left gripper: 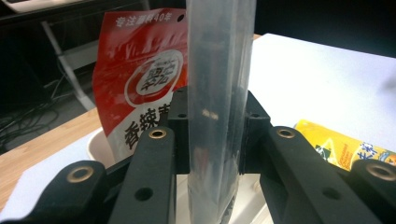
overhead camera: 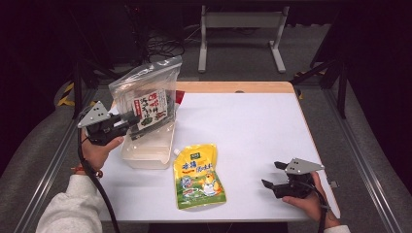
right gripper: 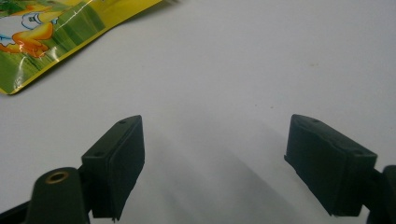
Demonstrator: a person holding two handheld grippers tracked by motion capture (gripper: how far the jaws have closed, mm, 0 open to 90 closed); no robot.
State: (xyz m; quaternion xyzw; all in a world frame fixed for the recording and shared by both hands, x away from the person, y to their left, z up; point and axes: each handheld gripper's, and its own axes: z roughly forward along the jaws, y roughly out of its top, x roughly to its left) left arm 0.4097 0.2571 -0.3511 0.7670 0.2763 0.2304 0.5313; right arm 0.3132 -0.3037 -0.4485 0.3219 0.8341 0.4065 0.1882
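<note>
White table (overhead camera: 252, 126): landmark. Clear zip bag (overhead camera: 145, 97) with seaweed packet inside, upright above translucent tub (overhead camera: 145, 153) at table's left edge. Red packet (left gripper: 135, 79) stands in tub behind bag. Yellow pouch (overhead camera: 198, 175) flat just right of tub. Left gripper (overhead camera: 131, 121) clamped on bag (edge pinched between pads). Right gripper (overhead camera: 272, 175) near table's right front, jaws apart, nothing between.

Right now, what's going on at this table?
A person holds a gripper in each hand. The left gripper is shut on a clear plastic bag with a printed packet inside, holding it upright over a white tub. A red packet stands in the tub behind it. The right gripper rests open on the table, beside a yellow pouch lying flat.
</note>
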